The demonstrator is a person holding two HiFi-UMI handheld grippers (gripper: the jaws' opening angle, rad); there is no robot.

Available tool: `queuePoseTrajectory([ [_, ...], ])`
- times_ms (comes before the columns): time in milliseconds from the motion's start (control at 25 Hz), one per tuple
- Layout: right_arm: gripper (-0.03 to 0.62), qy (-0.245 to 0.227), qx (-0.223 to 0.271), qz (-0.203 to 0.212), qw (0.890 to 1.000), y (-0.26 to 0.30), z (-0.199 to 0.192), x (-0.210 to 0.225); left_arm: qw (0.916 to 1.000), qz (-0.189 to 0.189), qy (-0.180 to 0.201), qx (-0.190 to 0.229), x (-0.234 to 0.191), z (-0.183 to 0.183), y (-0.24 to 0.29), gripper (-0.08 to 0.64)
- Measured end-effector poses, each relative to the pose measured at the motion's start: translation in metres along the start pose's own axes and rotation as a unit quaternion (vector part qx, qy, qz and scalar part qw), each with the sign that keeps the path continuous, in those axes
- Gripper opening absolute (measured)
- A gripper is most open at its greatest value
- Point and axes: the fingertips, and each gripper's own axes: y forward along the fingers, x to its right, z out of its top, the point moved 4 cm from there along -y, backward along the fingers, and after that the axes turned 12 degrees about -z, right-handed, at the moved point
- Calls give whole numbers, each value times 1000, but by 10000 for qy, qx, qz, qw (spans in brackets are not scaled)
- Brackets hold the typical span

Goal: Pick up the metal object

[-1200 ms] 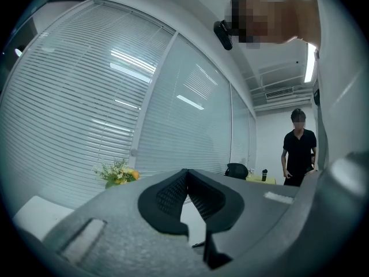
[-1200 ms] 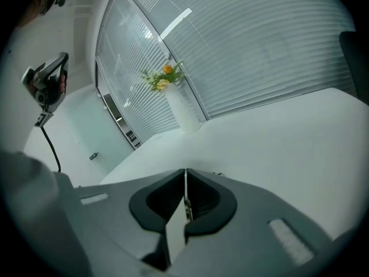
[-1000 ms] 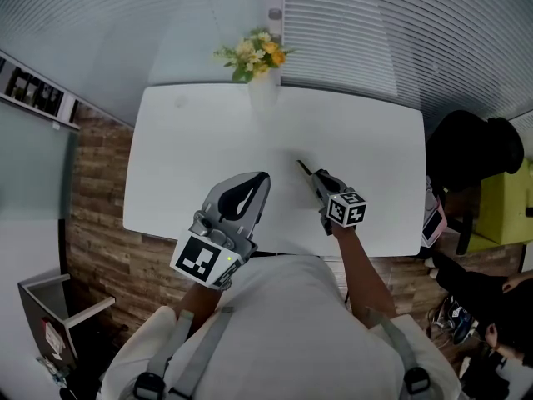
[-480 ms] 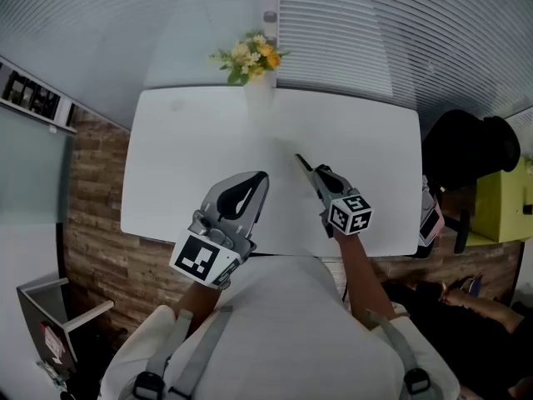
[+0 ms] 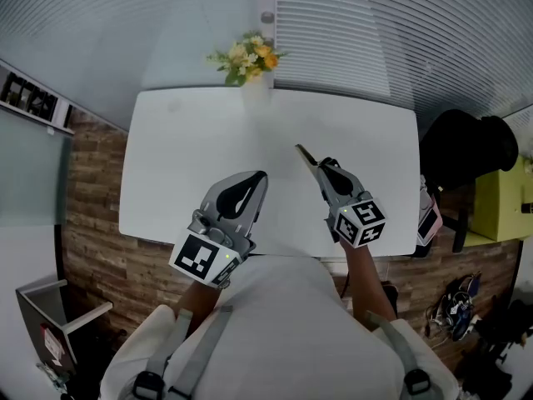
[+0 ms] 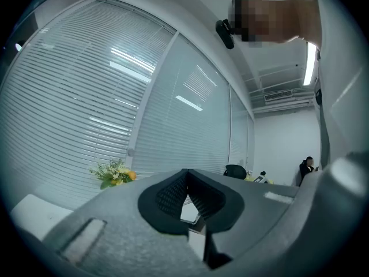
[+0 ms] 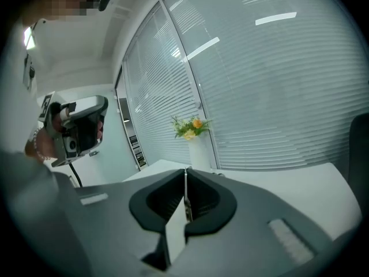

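The metal object (image 5: 305,156) is a thin flat strip; it sticks out forward from my right gripper (image 5: 320,167), which is shut on it above the white table (image 5: 191,157). In the right gripper view the strip (image 7: 185,194) shows edge-on, pinched between the two dark pads. My left gripper (image 5: 263,176) hangs over the table's near edge to the left, with its tips together and nothing between them. In the left gripper view its pads (image 6: 173,192) meet at the top.
A white vase of yellow flowers (image 5: 250,61) stands at the table's far edge, against the window blinds. A black chair (image 5: 466,152) and a yellow-green piece of furniture (image 5: 510,197) are to the right of the table. A shelf runs along the left wall.
My right gripper has drawn back toward me and tipped up, with the metal strip still in it. The left gripper has hardly moved.
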Motion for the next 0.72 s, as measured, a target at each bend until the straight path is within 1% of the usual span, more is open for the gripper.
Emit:
queuePoseTrajectory([
  [280, 9, -290, 293, -4, 9992, -24, 45, -13, 10000, 3, -19, 17, -1, 1, 3, 3],
  [720, 9, -673, 724, -47, 9951, -60, 101, -33, 10000, 16, 12, 69, -1, 4, 6, 3],
])
